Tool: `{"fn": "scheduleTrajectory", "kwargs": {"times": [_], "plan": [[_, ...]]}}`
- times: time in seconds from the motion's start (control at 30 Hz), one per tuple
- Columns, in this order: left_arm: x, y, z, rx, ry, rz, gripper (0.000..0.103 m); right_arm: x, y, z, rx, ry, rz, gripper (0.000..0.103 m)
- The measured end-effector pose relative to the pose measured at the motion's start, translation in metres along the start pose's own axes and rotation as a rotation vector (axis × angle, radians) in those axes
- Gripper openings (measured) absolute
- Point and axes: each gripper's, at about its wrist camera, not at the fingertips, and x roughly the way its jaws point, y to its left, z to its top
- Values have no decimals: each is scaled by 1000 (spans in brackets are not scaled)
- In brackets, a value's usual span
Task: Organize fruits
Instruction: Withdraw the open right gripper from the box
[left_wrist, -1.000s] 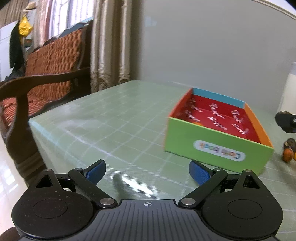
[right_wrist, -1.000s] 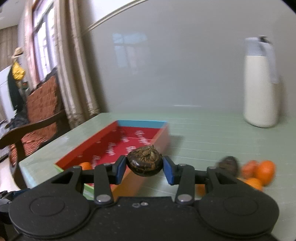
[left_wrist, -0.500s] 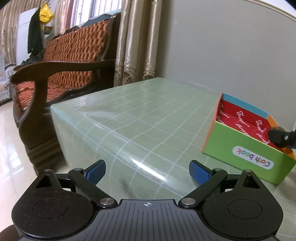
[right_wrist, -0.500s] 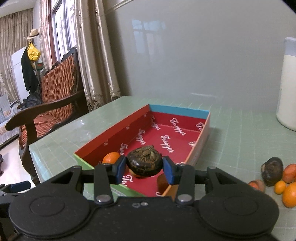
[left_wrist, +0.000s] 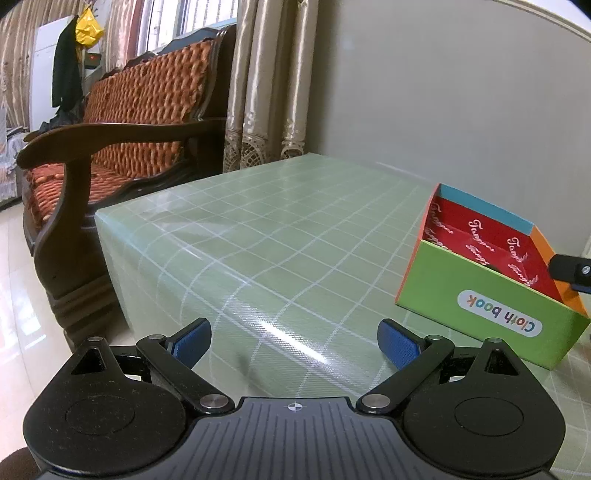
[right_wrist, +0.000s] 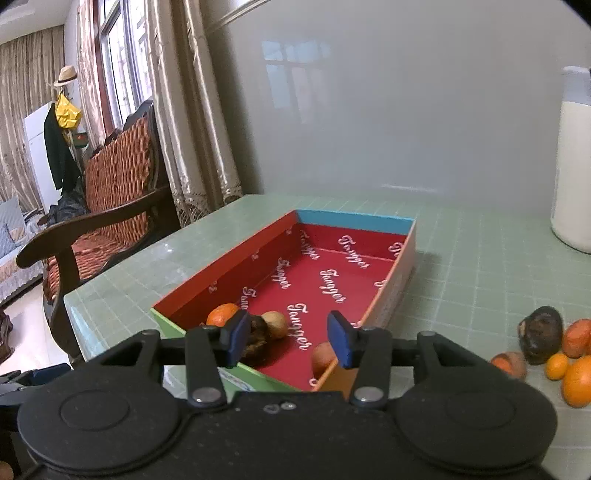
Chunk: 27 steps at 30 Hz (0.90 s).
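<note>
Fruits: four sit in box (right_wrist: 391, 273); five remain lower right on bench (right_wrist: 480, 266). Your right gripper (right_wrist: 288, 334) has just been opening, nothing between; left gripper (left_wrist: 293, 341) open, empty.

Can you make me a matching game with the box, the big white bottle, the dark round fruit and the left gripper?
Things:
1. box
2. white bottle
3. dark round fruit
4. left gripper

Descriptions:
A. jaws wide apart, nothing between them
B. lying inside the box, near its front wall
C. red inside, green front wall
D. standing on the table, far right

Pairs: 1-C, 2-D, 3-B, 4-A
</note>
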Motion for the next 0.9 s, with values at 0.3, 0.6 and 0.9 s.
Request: {"fn": "scheduleTrajectory", "kwargs": {"times": [0.3,0.6,0.9], "plan": [[-1,-10,-1,29,-7,-5,96,-25,-22,2,12,-57,-64,74],[-13,-37,-3,101,-67,-31,96,-50,-60,-8,46,-119,-227,84],[-28,-70,-4,164,-110,-111,96,-79,-105,-23,80,-195,-452,87]]}}
